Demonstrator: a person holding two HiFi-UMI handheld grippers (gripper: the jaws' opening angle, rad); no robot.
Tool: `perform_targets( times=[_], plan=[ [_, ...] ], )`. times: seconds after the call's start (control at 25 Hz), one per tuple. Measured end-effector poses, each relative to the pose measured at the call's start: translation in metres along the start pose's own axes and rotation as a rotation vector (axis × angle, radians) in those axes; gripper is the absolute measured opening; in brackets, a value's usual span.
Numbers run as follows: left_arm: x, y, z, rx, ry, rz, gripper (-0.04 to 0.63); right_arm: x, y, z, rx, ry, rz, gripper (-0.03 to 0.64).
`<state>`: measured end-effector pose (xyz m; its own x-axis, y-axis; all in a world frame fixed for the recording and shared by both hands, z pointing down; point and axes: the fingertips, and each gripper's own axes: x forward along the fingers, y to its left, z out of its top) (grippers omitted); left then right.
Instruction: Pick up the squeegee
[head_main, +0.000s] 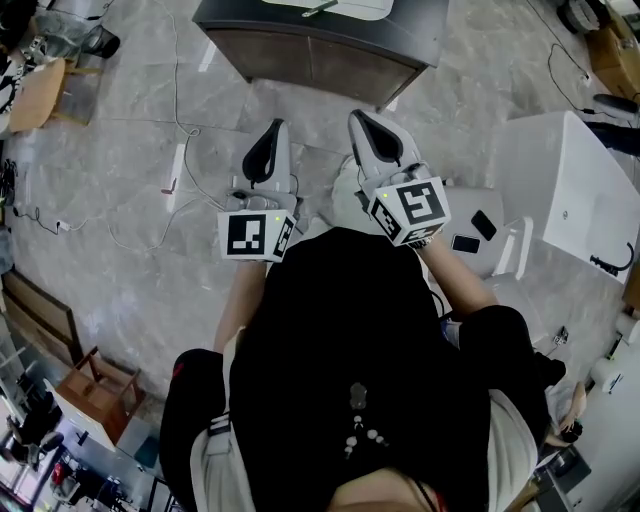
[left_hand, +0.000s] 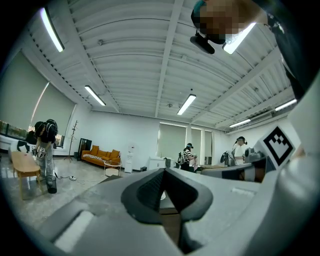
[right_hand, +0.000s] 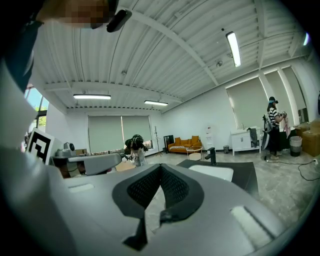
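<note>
In the head view I hold both grippers level in front of my body, pointed at a dark cabinet (head_main: 320, 50) with a white basin (head_main: 350, 6) on top. A thin dark item (head_main: 320, 9) lies on the basin at the frame's top edge; I cannot tell what it is. My left gripper (head_main: 268, 135) is shut with nothing in it, its pads meeting in the left gripper view (left_hand: 164, 172). My right gripper (head_main: 365, 125) is also shut and empty (right_hand: 160, 167). The right gripper view shows the dark counter (right_hand: 245, 175), its basin (right_hand: 212, 172) and a black faucet (right_hand: 212, 156) ahead.
Cables (head_main: 180, 170) trail over the grey marble floor to the left. A white table (head_main: 580, 200) stands at the right, with a white seat (head_main: 470, 235) bearing two phones beside it. A wooden chair (head_main: 40, 90) is at far left. People stand far off (left_hand: 189, 154).
</note>
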<state>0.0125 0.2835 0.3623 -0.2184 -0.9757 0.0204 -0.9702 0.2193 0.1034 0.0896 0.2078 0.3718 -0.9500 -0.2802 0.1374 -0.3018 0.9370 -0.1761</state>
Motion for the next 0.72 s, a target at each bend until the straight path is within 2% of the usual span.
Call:
perform_targets(
  times=[0.44,0.72],
  plan=[
    [0.069,0.008,-0.001,0.004,0.032,0.0,0.002,0.043,-0.053,0.008,0.027,0.023,0.008,0.002],
    [0.105,0.008,0.001,0.039,0.05,0.035,0.002,0.065,-0.087,0.014,0.048,0.022,0.031,0.002]
  ],
)
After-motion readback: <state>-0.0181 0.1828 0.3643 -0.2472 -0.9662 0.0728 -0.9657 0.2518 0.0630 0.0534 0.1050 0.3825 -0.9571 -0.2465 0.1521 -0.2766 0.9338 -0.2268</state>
